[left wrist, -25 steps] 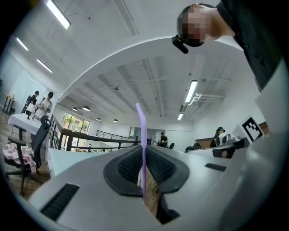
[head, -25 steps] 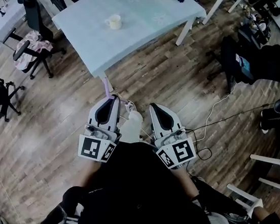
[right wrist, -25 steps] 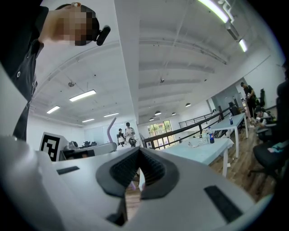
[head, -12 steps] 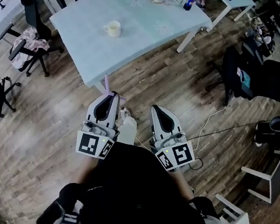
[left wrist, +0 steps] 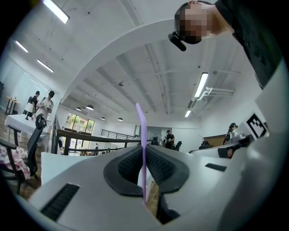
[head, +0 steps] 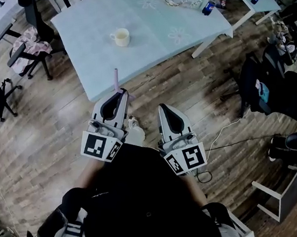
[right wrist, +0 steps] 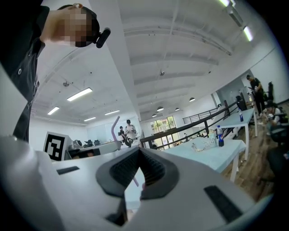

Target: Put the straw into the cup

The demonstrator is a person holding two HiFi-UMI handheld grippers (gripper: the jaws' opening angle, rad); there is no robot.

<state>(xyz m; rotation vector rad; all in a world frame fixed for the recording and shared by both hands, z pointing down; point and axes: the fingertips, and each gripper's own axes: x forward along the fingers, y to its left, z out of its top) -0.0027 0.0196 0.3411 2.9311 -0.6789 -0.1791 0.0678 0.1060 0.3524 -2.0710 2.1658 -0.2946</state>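
On the pale blue surface [head: 149, 28] waits the cup [head: 119, 36]. Your left gripper [head: 121, 92] pinches the purple straw [head: 116, 78] low down; it is likely light and crushable. Your right gripper [head: 164, 108] is closed and empty.

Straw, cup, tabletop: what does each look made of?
Straw: likely plastic; a thin, smooth, evenly coloured lilac tube.
Cup: probably ceramic; cream-white, thick-walled, with a side handle. It is too small in the picture to be sure.
Tabletop: a pale blue matte covering with faint flower prints. It could be cloth or vinyl; can't tell which.
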